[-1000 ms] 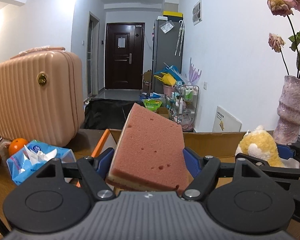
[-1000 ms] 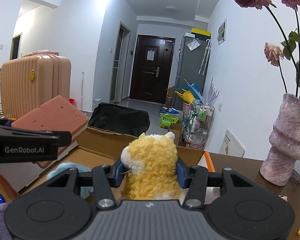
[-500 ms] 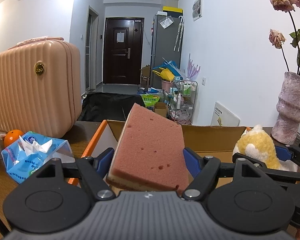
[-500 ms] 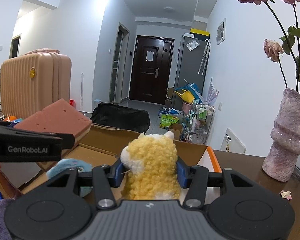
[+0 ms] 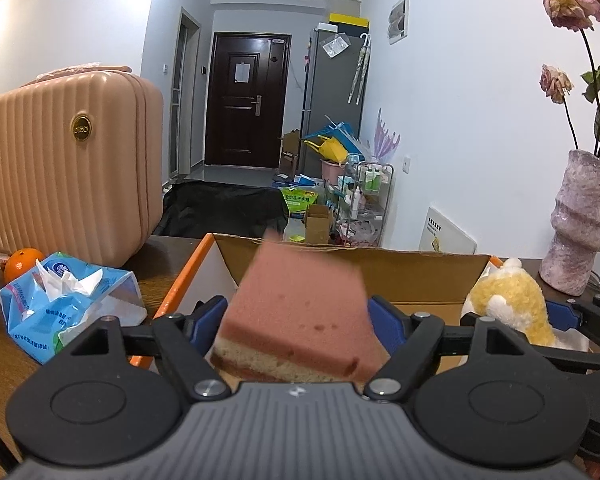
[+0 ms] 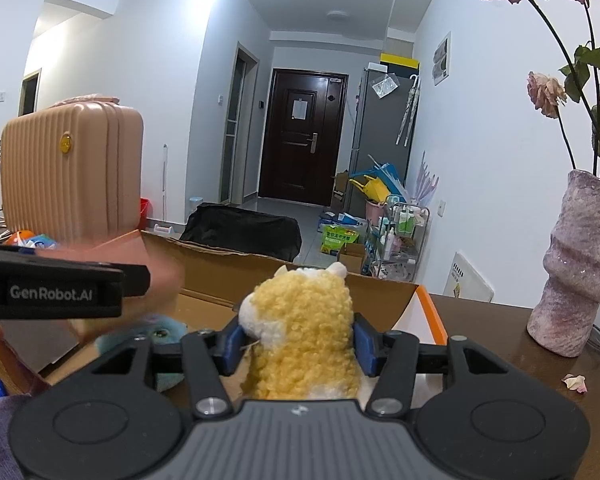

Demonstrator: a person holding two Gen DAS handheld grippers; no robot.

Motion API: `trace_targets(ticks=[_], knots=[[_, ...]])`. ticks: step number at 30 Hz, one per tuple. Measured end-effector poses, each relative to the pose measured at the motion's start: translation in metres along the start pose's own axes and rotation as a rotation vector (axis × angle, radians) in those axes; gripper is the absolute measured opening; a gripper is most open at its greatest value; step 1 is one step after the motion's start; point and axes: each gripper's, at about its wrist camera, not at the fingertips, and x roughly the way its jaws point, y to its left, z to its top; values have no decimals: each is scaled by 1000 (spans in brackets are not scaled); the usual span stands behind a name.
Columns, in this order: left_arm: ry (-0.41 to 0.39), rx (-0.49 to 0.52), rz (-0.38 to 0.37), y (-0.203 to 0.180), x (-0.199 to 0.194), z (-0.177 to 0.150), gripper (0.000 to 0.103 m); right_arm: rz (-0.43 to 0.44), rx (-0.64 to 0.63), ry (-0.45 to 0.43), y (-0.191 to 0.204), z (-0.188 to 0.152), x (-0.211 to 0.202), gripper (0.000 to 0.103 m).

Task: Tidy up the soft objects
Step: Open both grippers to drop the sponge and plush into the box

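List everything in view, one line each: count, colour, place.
sponge: 1, pink over beige, between left fingers, blurred, above box
plush toy: 1, yellow-white, between right fingers, over box
cardboard box: 1, brown, orange edge, on table
blue plush: 1, inside box
tissue pack: 1, blue, table left
orange: 1, beside tissues
suitcase: 1, pink, left
vase: 1, mauve, dried roses, right
table: 1, brown
left hand-held gripper: black, blue pads, opening
right hand-held gripper: same, opening
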Motion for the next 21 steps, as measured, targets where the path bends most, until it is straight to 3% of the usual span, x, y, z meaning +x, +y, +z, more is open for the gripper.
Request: trace_targets(ticks=[3, 7, 9, 21], knots=[[-8, -1, 5, 0, -1, 0, 87, -10, 4, -11, -1, -1, -2, 69], [-24, 2, 24, -3, -5, 0, 102, -20, 11, -26, -2, -1, -5, 92], [-30, 2, 39, -3, -6, 0, 103, -23, 5, -28, -2, -1, -5, 97], [-13, -11, 47, -2, -5, 1, 103, -27, -2, -29, -1, -2, -5, 99]])
